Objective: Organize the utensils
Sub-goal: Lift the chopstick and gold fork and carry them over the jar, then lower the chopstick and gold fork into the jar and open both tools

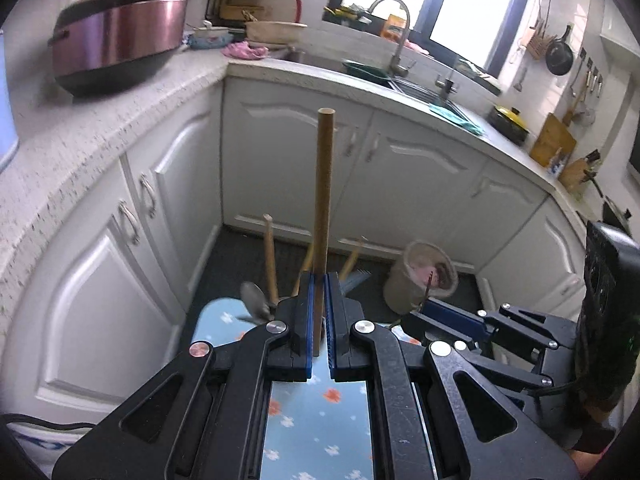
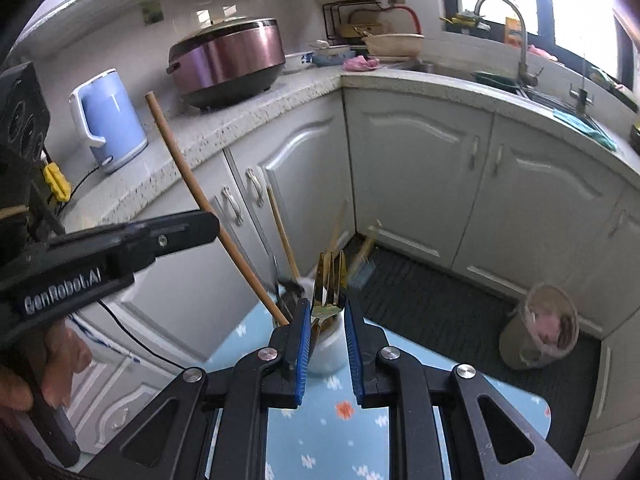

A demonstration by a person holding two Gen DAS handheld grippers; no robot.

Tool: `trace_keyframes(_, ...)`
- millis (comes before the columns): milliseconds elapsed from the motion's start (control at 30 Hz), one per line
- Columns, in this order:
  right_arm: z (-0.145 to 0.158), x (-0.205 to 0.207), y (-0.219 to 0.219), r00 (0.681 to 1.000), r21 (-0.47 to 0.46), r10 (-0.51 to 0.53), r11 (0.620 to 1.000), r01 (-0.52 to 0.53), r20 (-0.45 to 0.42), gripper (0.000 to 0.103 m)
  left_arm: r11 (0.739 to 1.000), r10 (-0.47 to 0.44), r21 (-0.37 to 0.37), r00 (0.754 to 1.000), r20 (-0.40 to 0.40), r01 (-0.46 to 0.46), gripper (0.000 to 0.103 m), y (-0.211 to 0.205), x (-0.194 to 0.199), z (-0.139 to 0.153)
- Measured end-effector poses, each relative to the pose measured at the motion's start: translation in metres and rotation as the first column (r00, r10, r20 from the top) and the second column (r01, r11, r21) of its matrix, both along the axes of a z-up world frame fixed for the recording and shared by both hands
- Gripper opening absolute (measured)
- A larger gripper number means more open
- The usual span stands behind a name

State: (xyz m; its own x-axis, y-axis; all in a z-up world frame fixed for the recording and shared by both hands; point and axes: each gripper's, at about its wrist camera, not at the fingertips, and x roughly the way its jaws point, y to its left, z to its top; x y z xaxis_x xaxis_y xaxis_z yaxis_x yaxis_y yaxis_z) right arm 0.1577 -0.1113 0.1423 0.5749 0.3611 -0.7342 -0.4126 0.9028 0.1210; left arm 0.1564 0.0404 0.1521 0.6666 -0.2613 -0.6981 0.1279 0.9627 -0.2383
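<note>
My left gripper is shut on a long wooden stick that rises straight up from its blue pads. In the right wrist view that same gripper reaches in from the left, with the stick slanting up. My right gripper is shut on a gold fork with its tines up. Just beyond it a white holder stands on the blue floral table top with wooden handles in it. In the left wrist view a spoon and wooden handles lean beyond my fingers, and the right gripper is alongside.
A white cabinet run and speckled counter wrap the corner. On it are a purple rice cooker and a blue kettle. The sink and tap lie further along. A lined bin stands on the dark floor mat.
</note>
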Motion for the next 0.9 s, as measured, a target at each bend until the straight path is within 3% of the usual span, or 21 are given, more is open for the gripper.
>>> trace_keyframes(133, -0.009, 0.019, 0.016, 1.000, 0.001, 0.000, 1.000, 0.000, -0.016, 0.016, 0.999, 0.024, 0.029, 1.000, -0.003, -0.024, 0.004, 0.007, 0.012, -0.013)
trace_keyframes(333, -0.049, 0.039, 0.026, 0.997, 0.007, -0.009, 1.000, 0.010, -0.077, 0.016, 0.999, 0.032, 0.045, 0.999, -0.043, -0.030, 0.004, 0.008, 0.018, -0.043)
trace_keyframes(667, -0.109, 0.047, 0.018, 0.983, 0.028, -0.050, 0.998, 0.056, -0.178, 0.016, 0.998, 0.057, 0.010, 0.989, -0.137, -0.056, 0.004, 0.009, 0.017, -0.101)
trace_keyframes(900, -0.121, 0.049, 0.011, 0.978, 0.046, -0.076, 0.995, 0.086, -0.193, 0.016, 0.998, 0.056, 0.004, 0.987, -0.150, -0.056, 0.004, 0.005, 0.013, -0.116)
